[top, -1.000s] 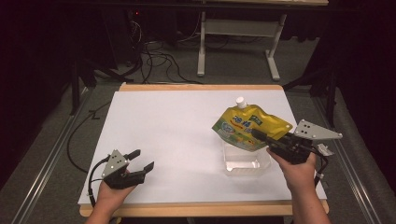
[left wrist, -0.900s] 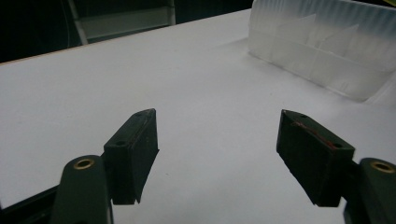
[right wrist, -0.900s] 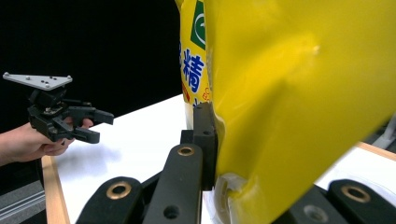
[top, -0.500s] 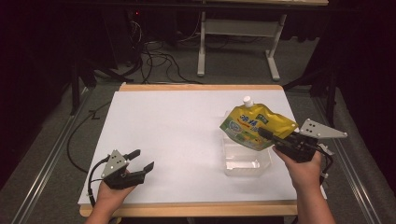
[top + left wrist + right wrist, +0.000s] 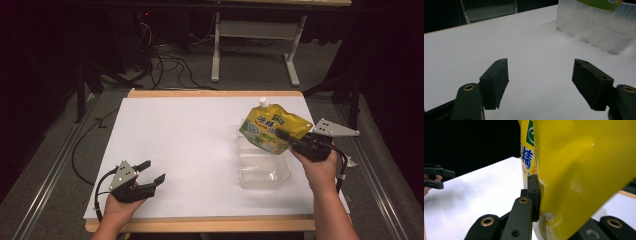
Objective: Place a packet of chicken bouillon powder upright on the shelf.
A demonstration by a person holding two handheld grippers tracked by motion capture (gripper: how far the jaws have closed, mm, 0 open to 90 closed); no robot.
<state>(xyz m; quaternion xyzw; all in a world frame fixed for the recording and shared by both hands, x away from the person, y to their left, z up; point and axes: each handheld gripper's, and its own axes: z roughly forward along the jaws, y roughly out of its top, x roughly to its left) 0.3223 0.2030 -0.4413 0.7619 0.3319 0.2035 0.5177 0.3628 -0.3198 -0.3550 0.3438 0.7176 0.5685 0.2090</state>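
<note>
right gripper (image 5: 292,140) clamped on yellow pouch (image 5: 267,131) | step: lower into clear tub (image 5: 262,170) | tip: centre first, descend slowly | left gripper (image 5: 150,172) jaws apart, idle

High view above the near bench (image 5: 200,130) edge facing forward and down, both gripper views low and close, sharing the yellow pouch (image 5: 270,131) and clear tub (image 5: 596,32).

Right gripper (image 5: 283,136) carried yellow pouch (image 5: 270,129) lower, now over clear container (image 5: 262,167).
</note>
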